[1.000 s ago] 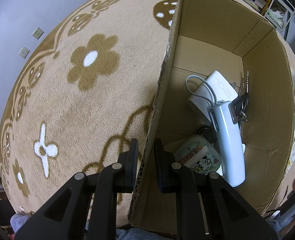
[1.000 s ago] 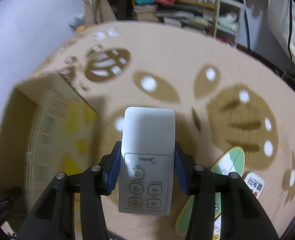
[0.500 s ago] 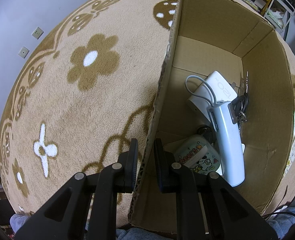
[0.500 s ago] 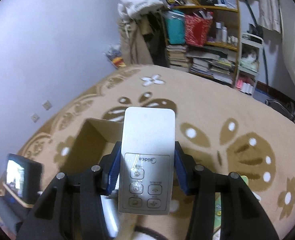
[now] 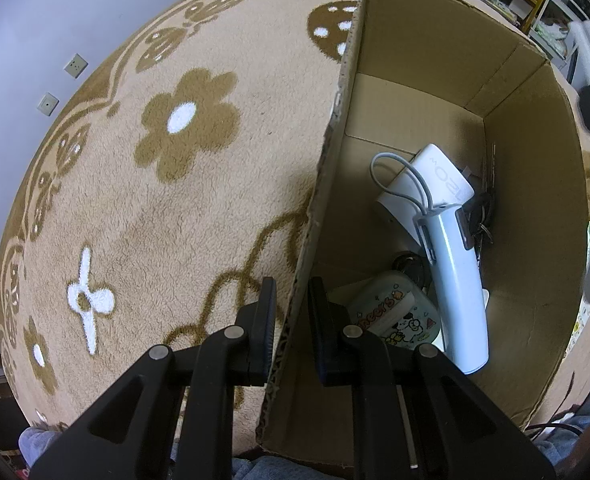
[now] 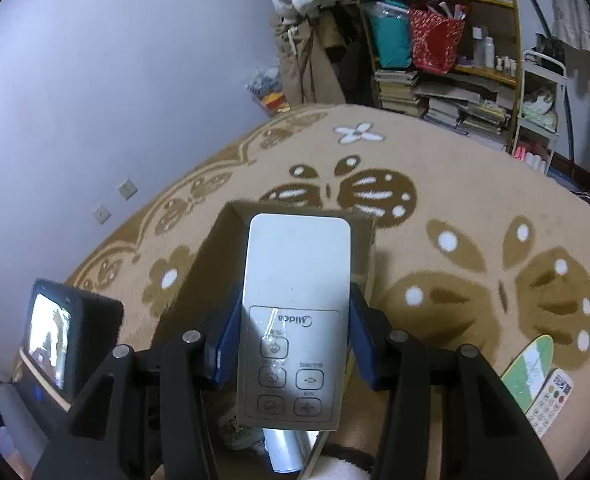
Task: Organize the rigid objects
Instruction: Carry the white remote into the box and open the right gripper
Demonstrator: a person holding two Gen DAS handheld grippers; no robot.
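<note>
My left gripper (image 5: 291, 312) is shut on the left wall of an open cardboard box (image 5: 435, 60), one finger outside, one inside. Inside the box lie a white power bank (image 5: 435, 176) with a grey cable, a pale blue elongated device (image 5: 461, 280), a bunch of keys (image 5: 483, 216) and a cartoon-printed case (image 5: 395, 316). My right gripper (image 6: 291, 332) is shut on a white Midea remote (image 6: 297, 304), held flat above the box (image 6: 199, 280). A blurred grey edge of the right gripper shows at the right of the left wrist view.
The box stands on a beige rug (image 5: 155, 200) with brown flowers. A white remote (image 6: 547, 400) and a green-white oval board (image 6: 529, 364) lie on the rug at right. Cluttered shelves (image 6: 447, 52) stand at the back. The left gripper's camera (image 6: 59, 340) sits at left.
My right gripper has carried the remote up and over to the box, now seen from above. A dark blurred shape has come in at the right edge of the left wrist view. The left gripper has not moved.
</note>
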